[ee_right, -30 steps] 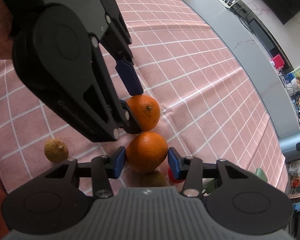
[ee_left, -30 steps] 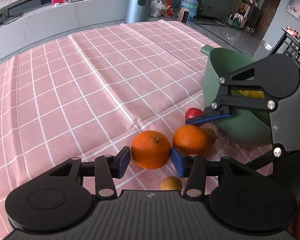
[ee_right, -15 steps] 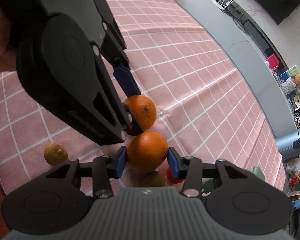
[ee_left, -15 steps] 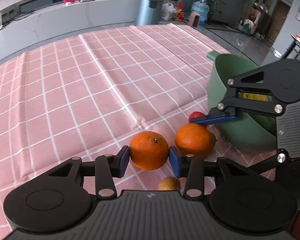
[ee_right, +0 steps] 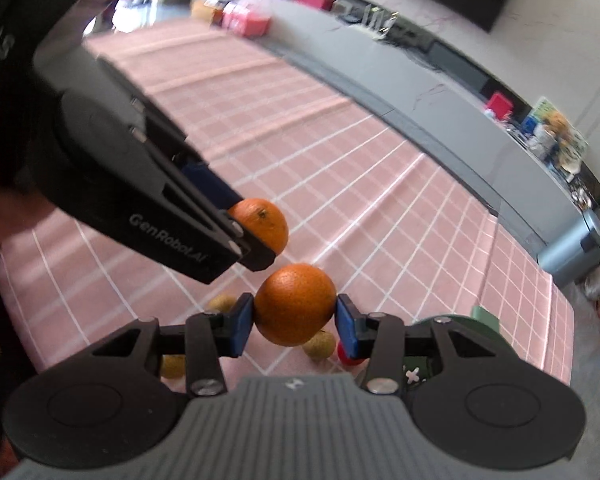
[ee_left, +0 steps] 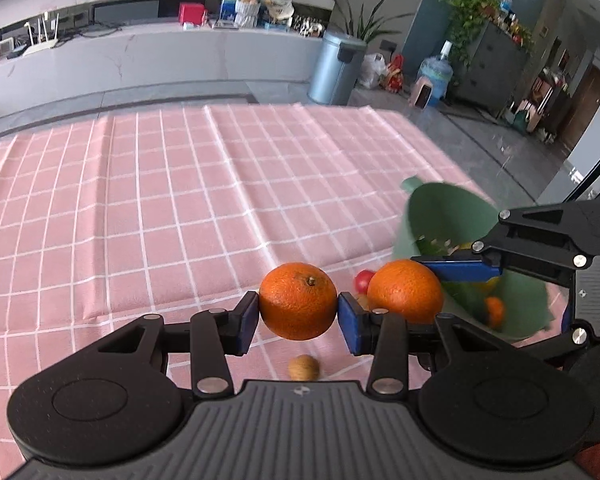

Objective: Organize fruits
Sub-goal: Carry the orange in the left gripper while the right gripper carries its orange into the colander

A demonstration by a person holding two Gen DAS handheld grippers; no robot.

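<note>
The left gripper [ee_left: 298, 322] pinches an orange [ee_left: 298, 300] between its blue pads, which press on the fruit's two sides at its widest part. Its jaws have just been closing onto that orange, and it hangs clear above the pink checked cloth [ee_left: 160, 208]. The right gripper [ee_right: 295, 322] clamps a second orange [ee_right: 295, 304] the same way, pads flat on opposite sides. In the left wrist view that second orange sits just beside the first, close to touching, with the right gripper's blue pad above it.

Beyond the right-hand orange stands the green bowl [ee_left: 440, 216], tilted open toward the camera, with some fruit already inside, one piece orange, the others too blurred to name. On the cloth below lie a small red fruit [ee_left: 363, 280] near the bowl and a small brown fruit [ee_left: 303, 367] under the left gripper; the right wrist view shows two or three more small yellowish fruits [ee_right: 319, 344].

The step in hand looks like carrying both oranges to the bowl. To do it well, keep the squeeze steady, since round peel can roll out of flat pads. Keep the two grippers a little apart so the oranges do not knock together. The right one is nearer the bowl, so it should probably go first, low over the rim, letting go only once inside.
</note>
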